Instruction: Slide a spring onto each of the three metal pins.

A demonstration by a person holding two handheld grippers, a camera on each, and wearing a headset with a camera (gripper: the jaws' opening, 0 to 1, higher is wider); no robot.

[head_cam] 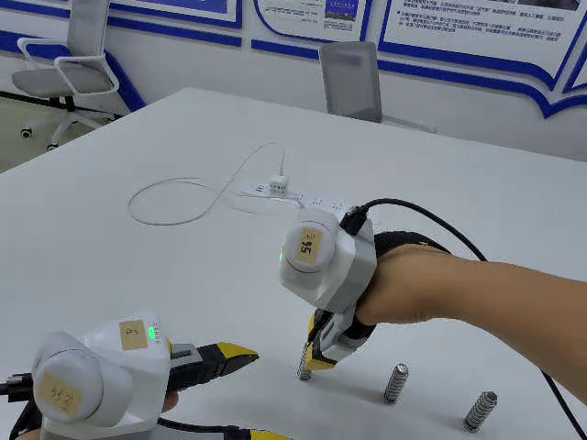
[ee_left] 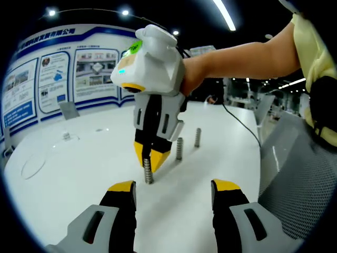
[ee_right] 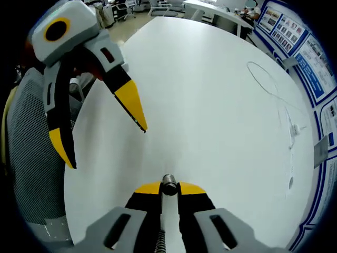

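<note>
Two springs sit on pins, near right of counter (head_cam: 138,275): middle spring (head_cam: 395,383), right spring (head_cam: 480,411). Right tongs (head_cam: 310,363) pinched narrow on left spring (ee_left: 149,173), upright over left pin. Left tongs (ee_left: 174,188) wide, holding nothing, near left.

Do well: keep coil vertical, press straight down, let go only once coil looks seated.

Unclear: left pin hidden inside coil and behind tongs; cannot tell how far down the spring sits.
</note>
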